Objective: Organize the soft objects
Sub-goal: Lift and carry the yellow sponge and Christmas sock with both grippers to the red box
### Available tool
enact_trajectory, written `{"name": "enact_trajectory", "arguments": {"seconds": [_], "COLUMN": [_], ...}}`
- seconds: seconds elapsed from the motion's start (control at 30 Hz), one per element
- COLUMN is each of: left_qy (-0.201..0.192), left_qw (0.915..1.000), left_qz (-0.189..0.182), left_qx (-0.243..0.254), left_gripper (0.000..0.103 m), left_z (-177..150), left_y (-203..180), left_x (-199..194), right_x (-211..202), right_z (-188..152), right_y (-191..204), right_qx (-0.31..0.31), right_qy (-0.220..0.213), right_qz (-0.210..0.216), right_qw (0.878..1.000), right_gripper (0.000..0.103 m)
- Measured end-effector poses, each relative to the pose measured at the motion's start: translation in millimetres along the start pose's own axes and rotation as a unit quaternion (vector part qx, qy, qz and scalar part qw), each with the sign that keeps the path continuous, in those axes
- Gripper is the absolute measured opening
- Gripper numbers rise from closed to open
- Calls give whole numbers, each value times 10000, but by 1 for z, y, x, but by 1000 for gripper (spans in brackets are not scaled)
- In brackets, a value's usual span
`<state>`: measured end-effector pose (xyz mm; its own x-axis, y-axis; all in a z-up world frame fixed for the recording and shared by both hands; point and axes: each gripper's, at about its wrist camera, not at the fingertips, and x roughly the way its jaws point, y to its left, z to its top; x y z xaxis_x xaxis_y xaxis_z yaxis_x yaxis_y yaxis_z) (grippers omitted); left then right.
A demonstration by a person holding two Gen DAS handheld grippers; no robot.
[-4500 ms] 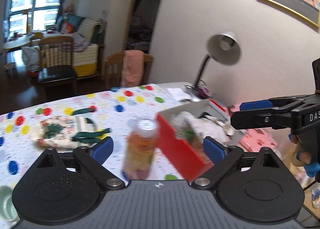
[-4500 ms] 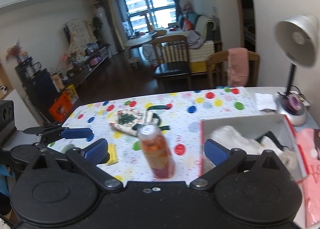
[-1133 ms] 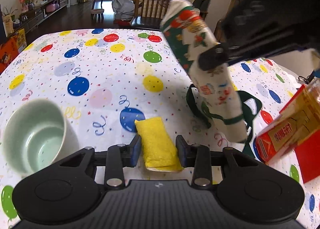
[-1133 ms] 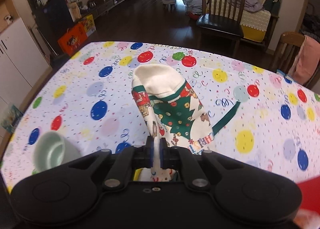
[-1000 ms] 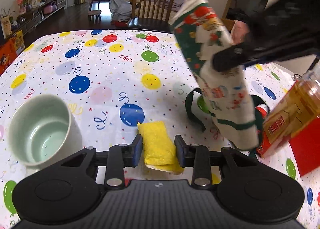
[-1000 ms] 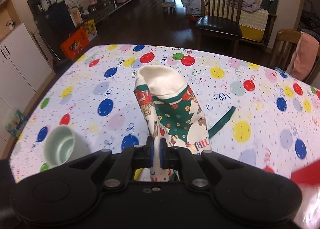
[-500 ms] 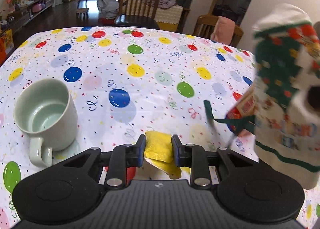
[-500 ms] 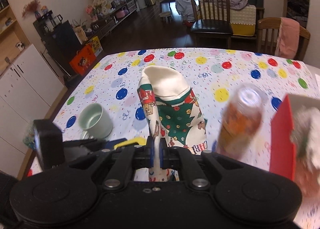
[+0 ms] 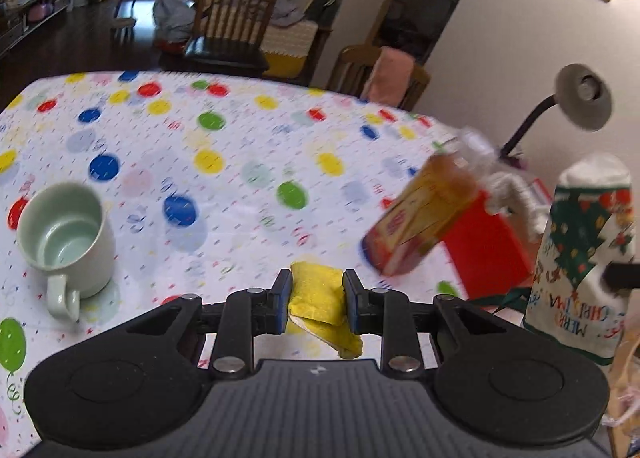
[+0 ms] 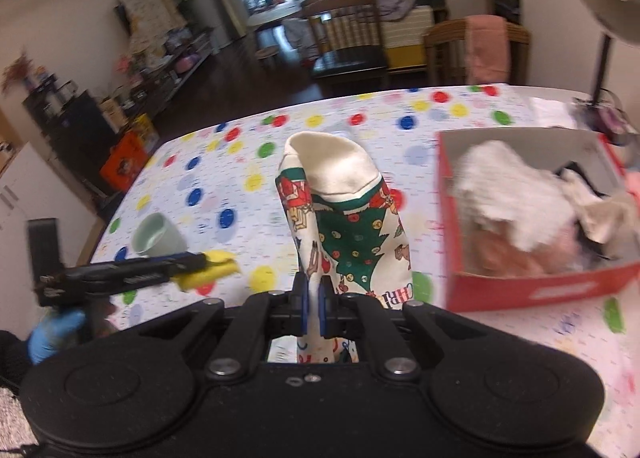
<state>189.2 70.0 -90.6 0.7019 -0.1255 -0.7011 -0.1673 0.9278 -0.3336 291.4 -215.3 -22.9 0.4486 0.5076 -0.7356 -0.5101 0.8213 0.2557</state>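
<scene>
The lower part of the Christmas stocking (image 10: 344, 226) is passing between the blue pads of the right gripper (image 10: 313, 312) and is disappearing behind the gripper body, so its bottom end is hidden in the right wrist view. In the left wrist view the stocking (image 9: 584, 258) is being cut off by the right frame edge. The bottle (image 9: 428, 218) is appearing blurred there and leaning against the red box (image 9: 488, 254); its label cannot be read.

The right gripper is pinching the stocking, a printed fabric with a cream cuff and a green tree pattern, and is holding it upright above the table (image 10: 360, 126). The left gripper (image 9: 318, 306) has just been closing, and its pads are pressing on the yellow sponge (image 9: 320, 306), a soft, flattened rectangular pad held clear of the tabletop. A blue-gloved hand (image 10: 52, 332) is carrying that left gripper.

The red box (image 10: 536, 286) is a rigid open-topped carton with a grey interior, already containing white and pink soft items (image 10: 516, 214) in a loose heap. It is standing near the right table edge, just beside the stocking. A pale green ceramic mug (image 9: 66, 242), smooth and round, is standing near the left edge, well apart from the box. The polka-dot tablecloth between mug and box is lying open.
</scene>
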Motion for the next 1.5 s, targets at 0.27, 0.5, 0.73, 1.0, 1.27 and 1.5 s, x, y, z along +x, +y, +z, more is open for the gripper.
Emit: {"name": "enact_trajectory", "arguments": {"seconds": [0.27,0.5,0.73,1.0,1.27,1.5], "left_qy": [-228,-346,-602,-816,-838,-534], "left_qw": [9982,9940,9873,9826,9803,9858], "left_qz": [-514,-916,-1170,-1170,-1165,-913], "left_qx": [230,486,894,1186,1356,1302], "left_gripper": [26,26,26,26,26,26], "left_z": [23,46,73,94,103,96], "left_y": [-51,-110,-181,-245,-294,-309], "left_x": [-21,-18,-10,13,49,104], "right_x": [-52,-94,-116,-115,-51,23], "right_z": [-5,6,33,77,112,111], "right_y": [-54,-90,-125,-164,-195,-211], "right_qx": [363,300,131,-253,-680,-720], "right_qy": [-250,-569,-806,-1001,-657,-97], "right_qz": [-619,-995,-1195,-1368,-1443,-1334], "right_qw": [9971,9930,9895,9852,9850,9884], "right_gripper": [4,4,4,4,4,4]}}
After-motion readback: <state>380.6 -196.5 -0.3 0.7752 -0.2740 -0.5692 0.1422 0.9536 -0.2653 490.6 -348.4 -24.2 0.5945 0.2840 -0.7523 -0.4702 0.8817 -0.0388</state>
